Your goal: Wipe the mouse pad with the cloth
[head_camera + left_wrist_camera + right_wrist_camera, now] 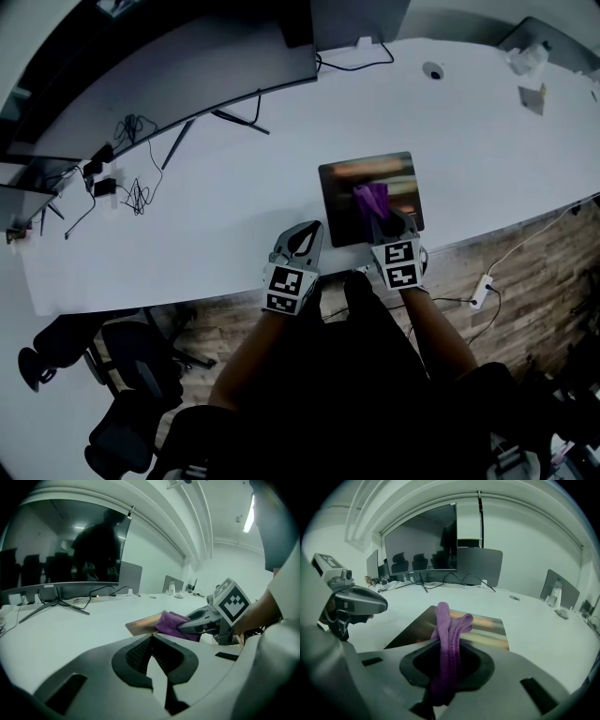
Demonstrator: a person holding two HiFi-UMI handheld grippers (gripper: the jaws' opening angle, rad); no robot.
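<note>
The white surface [216,187] carries the dark mouse pad [349,178] near its front edge; the right tongs [382,219] are clamped on the purple cloth [371,196], bunched over the pad; the left tongs [312,229] are held closed and empty just left of the pad.

Cloth [371,198] on mouse pad [341,187], monitor [187,75] behind

Curved monitor [197,61] on white desk [234,211] (cable tangle [138,192] beside stand); office chair [131,366], power strip [481,292] on floor.

Cool dim light; ceiling strip [250,512] glares; streaky sheen on mouse pad [345,192]; fisheye warp, black corners.
</note>
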